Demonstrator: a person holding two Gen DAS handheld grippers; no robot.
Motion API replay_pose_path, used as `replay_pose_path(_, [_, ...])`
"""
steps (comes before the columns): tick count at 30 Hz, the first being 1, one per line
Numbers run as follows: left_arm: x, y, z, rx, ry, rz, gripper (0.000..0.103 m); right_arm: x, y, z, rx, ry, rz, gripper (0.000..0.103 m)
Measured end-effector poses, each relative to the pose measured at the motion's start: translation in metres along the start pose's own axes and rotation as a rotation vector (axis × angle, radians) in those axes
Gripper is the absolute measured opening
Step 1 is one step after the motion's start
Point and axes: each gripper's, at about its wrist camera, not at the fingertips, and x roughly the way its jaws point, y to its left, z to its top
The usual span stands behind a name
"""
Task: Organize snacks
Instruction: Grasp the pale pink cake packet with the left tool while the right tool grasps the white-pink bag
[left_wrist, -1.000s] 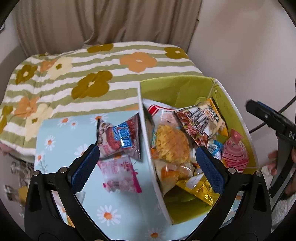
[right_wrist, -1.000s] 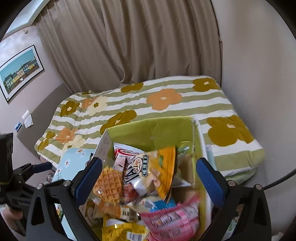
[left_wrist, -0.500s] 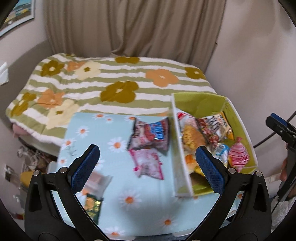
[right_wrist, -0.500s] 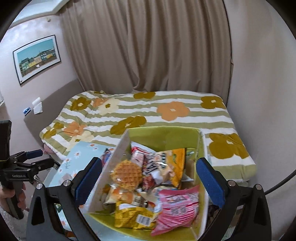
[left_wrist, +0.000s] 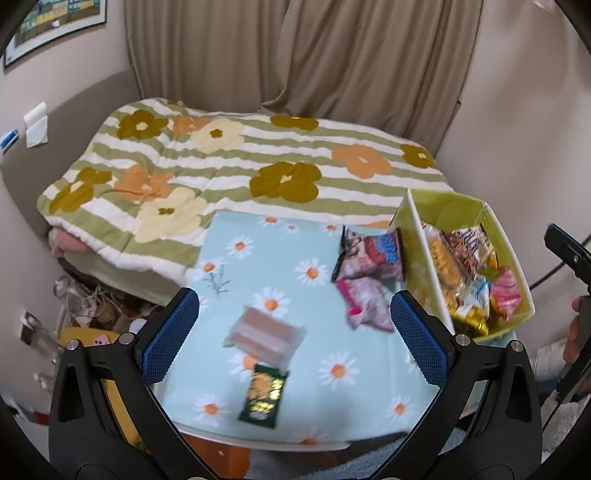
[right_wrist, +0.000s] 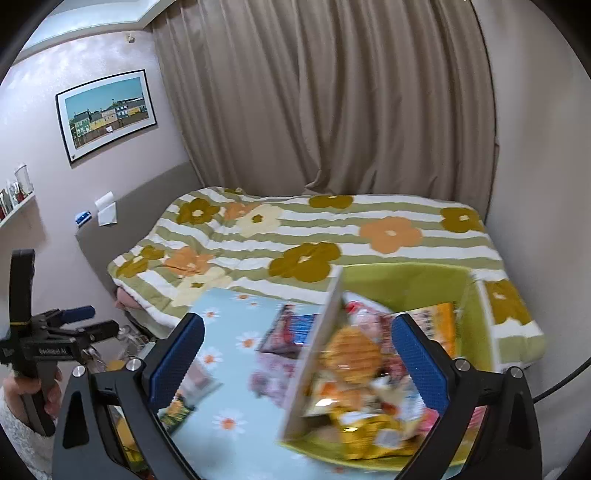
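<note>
Presently my left gripper (left_wrist: 295, 334) wide, empty, my right gripper (right_wrist: 295, 356) likewise, green bin (left_wrist: 515, 254) far right, dark green packet (left_wrist: 263, 397) near on table (left_wrist: 321, 417).

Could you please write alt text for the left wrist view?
The open, empty left gripper hovers above a daisy-print table with four loose snack packets, including a dark green packet. A green bin full of snacks sits at the table's right, with a floral bed behind.
</note>
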Motion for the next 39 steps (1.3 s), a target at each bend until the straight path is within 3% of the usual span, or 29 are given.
replay_pose_path(4, [0.005,0.028,-0.007,0.037,0.038,-0.006,0.103,0.013,0.033,-0.009,0.012,0.021,0.001,0.101])
replay_pose_path(11, [0.031,0.062,-0.02,0.101,0.134,-0.094,0.103,0.034,0.071,-0.03,0.078,0.065,-0.036,0.101])
replay_pose_path(22, [0.116,0.061,-0.054,0.242,0.307,-0.222,0.103,0.079,0.097,-0.087,0.206,0.148,-0.204,0.101])
replay_pose_path(27, [0.155,0.053,-0.065,0.294,0.329,-0.225,0.103,0.106,0.1,-0.104,0.223,0.155,-0.277,0.101])
replay_pose_path(34, [0.214,0.054,-0.084,0.289,0.399,-0.233,0.103,0.155,0.092,-0.13,0.233,0.17,-0.332,0.101])
replay_pose_path(38, [0.234,0.049,-0.093,0.31,0.438,-0.214,0.103,0.178,0.091,-0.133,0.202,0.199,-0.352,0.101])
replay_pose_path(39, [0.232,0.046,-0.093,0.324,0.416,-0.209,0.103,0.183,0.091,-0.133,0.192,0.209,-0.359,0.101])
